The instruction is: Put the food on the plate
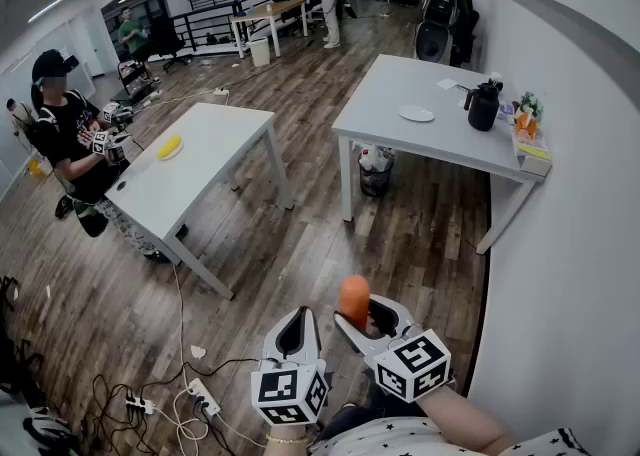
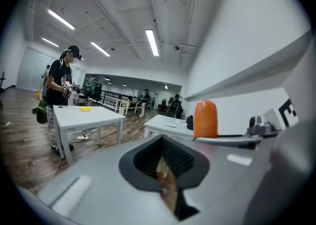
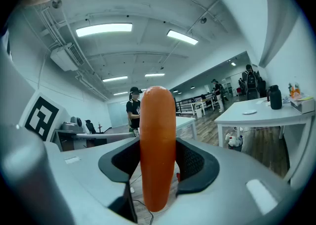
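Note:
My right gripper (image 1: 362, 316) is shut on an orange, sausage-shaped piece of food (image 1: 353, 299), which stands upright between the jaws and sticks out above them. In the right gripper view the food (image 3: 158, 140) fills the middle, clamped by the dark pads (image 3: 197, 162). Beside it, my left gripper (image 1: 296, 327) is shut with nothing in it; its jaws meet in a thin slit (image 2: 165, 162). The left gripper view also catches the orange food (image 2: 205, 119) at its right. A small white plate (image 1: 416, 114) lies on the far white table (image 1: 400, 134), well ahead of both grippers.
A black kettle (image 1: 483, 106) and small items stand at that table's right end by the wall. Under it sits a bin (image 1: 374, 172). A second white table (image 1: 190, 179) at the left holds a yellow item (image 1: 170, 147); a person (image 1: 70, 134) stands there. Cables and a power strip (image 1: 200, 399) lie on the wood floor.

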{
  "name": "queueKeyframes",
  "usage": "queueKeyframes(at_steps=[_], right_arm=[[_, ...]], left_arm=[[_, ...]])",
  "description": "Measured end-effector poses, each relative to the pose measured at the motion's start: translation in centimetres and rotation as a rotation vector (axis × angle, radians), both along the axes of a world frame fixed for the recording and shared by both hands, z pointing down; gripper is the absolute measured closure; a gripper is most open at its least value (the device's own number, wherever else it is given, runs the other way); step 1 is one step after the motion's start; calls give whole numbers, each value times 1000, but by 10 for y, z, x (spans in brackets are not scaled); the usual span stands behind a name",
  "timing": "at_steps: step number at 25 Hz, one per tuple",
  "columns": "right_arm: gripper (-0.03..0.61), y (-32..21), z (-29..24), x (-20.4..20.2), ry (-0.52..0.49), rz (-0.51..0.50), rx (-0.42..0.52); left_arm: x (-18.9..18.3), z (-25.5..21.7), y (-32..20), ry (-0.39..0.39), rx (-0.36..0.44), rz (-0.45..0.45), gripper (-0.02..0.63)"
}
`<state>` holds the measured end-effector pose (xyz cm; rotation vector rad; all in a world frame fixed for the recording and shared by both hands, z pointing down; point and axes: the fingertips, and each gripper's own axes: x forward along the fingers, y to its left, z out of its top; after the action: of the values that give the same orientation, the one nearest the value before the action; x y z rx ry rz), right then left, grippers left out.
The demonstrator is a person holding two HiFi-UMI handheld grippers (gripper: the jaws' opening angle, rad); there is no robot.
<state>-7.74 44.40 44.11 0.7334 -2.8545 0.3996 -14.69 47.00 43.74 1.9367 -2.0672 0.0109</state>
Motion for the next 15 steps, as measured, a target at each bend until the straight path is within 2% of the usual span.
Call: queueKeyframes(at_steps=[5, 15], right_arm=[[365, -61, 2, -5, -33, 38, 0], [365, -281, -12, 44, -22, 111, 45]], left_arm=[[-6, 1, -65, -22, 8, 43, 606], [38, -16, -292, -24, 49, 120, 606]])
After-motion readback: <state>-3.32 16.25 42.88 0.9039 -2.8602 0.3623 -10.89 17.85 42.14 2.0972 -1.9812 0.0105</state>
